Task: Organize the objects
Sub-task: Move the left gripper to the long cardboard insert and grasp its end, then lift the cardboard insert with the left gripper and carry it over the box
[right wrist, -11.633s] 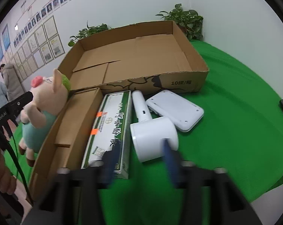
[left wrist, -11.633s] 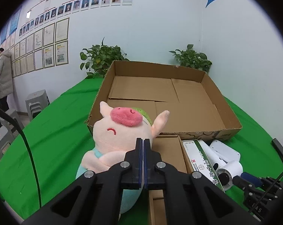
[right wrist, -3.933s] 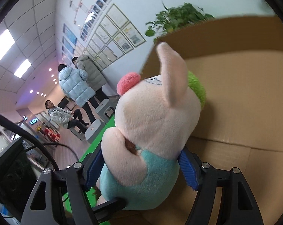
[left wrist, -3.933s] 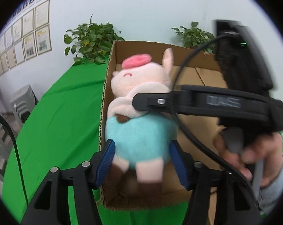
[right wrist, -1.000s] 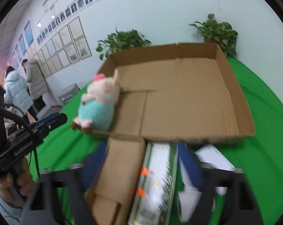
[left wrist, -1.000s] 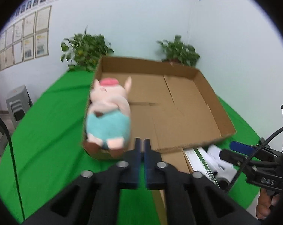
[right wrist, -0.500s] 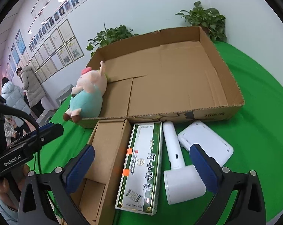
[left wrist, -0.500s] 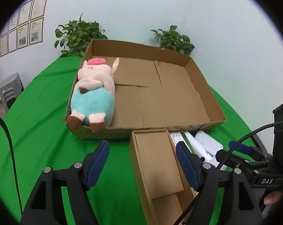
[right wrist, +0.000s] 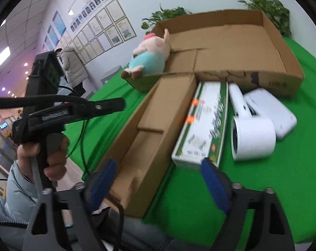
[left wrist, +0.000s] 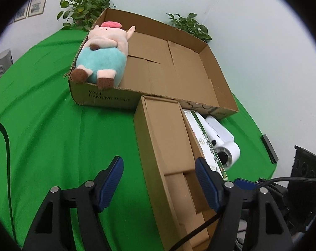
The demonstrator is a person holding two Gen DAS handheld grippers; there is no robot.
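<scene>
My left gripper (left wrist: 159,179) hangs with its jaws spread, empty, over the near end of the narrow brown box (left wrist: 168,146). My right gripper (right wrist: 158,179) is spread wide too, holding nothing, at the table's near edge. Beside the narrow box lie the green-and-white carton (right wrist: 201,123), the white dryer (right wrist: 250,133) and a white flat device (right wrist: 270,108). Farther back, the plush pig (left wrist: 103,52) lies in the left near corner of the big cardboard tray (left wrist: 220,79) on the green table (left wrist: 53,125).
</scene>
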